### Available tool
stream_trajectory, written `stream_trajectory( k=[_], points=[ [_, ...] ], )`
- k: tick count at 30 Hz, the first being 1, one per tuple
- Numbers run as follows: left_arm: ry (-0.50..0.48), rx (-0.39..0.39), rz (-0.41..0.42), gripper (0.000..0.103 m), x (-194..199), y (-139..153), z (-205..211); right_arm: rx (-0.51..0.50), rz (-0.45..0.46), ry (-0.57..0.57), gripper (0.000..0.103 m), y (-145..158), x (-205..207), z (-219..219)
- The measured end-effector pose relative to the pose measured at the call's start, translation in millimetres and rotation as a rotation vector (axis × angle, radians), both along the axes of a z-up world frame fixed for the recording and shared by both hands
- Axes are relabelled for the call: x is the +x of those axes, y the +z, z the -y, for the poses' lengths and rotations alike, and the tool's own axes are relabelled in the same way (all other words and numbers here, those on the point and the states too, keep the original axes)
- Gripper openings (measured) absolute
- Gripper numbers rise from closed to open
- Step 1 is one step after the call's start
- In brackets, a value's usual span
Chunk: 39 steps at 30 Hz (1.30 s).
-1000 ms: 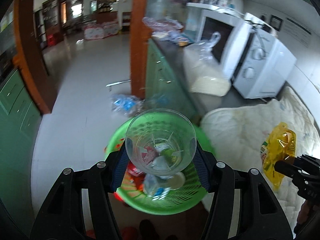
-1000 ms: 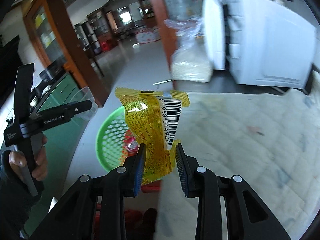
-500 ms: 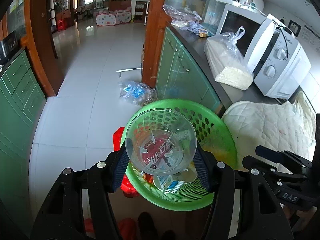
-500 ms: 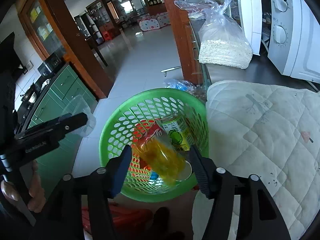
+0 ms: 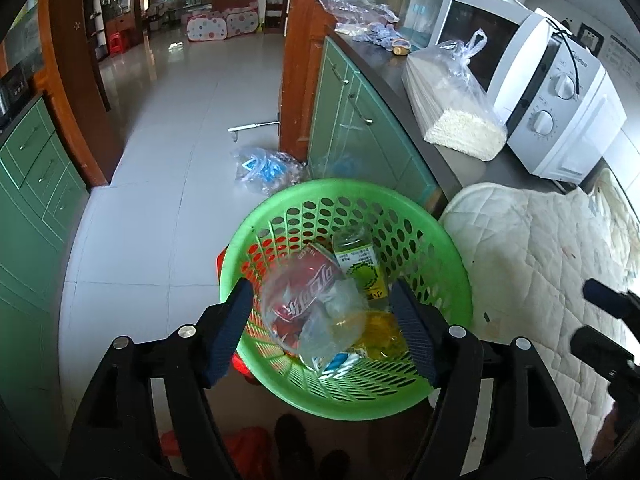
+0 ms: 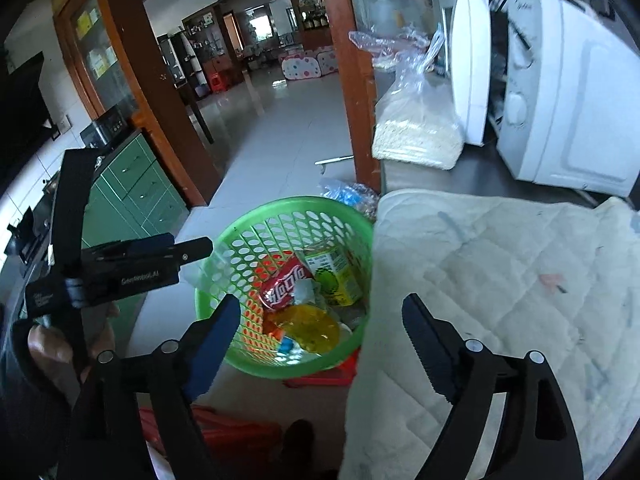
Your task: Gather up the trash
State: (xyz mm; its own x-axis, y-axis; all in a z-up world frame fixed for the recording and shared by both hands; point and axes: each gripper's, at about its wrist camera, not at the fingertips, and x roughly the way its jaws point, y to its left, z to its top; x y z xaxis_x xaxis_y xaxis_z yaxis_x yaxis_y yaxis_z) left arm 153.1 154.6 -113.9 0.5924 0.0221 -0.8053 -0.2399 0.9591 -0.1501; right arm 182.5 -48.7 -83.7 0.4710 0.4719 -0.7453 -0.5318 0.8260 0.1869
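- The left gripper [image 5: 322,320] has its jaws spread wide over the green basket [image 5: 452,256]; the clear plastic cup [image 5: 316,312] sits blurred between them, touching neither pad, tipped on its side over the trash.
- The right gripper [image 6: 320,320] is spread wide too, with nothing between its fingers, above the basket's near rim.
- In the basket lie a red soda can [image 6: 282,286], a yellow-green drink carton [image 6: 334,276] and the crumpled yellow wrapper [image 6: 310,330], which lies low against the near wall.
- The basket stands on the floor just beside the quilted white cloth [image 6: 500,280] covering the counter's edge.
- Half a second ago the left gripper was clamped on the cup; now the cup is free. The wrapper, then dropping between the right fingers, now rests inside.
- Whether the cup has landed or is mid-fall cannot be told through the blur.
- Smaller scraps under the cup are hard to make out.
- Farther off, a bag of white grains [image 5: 452,120] stands beside the microwave [image 5: 560,92].
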Motion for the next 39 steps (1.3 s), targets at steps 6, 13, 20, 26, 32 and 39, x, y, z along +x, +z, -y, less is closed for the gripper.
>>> stream_trajectory(
  k=[6,13,20,26,32,39],
  points=[
    [0.0,0.012,-0.001,0.079,-5.7,7.2,4.1,-0.035,0.03,-0.028,0.085,8.4,-17.8,14.8],
    [-0.012,0.027,0.036,0.087,-18.4,28.3,16.8,-0.093,0.056,-0.082,0.088,17.5,-37.8,33.9],
    [-0.047,0.043,0.071,0.096,-31.0,49.7,43.6,-0.119,0.068,-0.155,0.089,25.1,-55.8,61.2],
    [-0.089,0.07,0.103,0.097,-40.8,69.0,72.2,-0.088,0.065,-0.241,0.09,36.3,-69.3,93.4],
    [-0.149,0.114,0.155,0.098,-50.9,91.8,102.4,-0.068,0.073,-0.336,0.091,47.9,-84.9,128.3],
    [-0.207,0.162,0.198,0.098,-61.2,111.0,135.1,-0.044,0.09,-0.426,0.092,61.3,-99.9,163.8]
  ],
)
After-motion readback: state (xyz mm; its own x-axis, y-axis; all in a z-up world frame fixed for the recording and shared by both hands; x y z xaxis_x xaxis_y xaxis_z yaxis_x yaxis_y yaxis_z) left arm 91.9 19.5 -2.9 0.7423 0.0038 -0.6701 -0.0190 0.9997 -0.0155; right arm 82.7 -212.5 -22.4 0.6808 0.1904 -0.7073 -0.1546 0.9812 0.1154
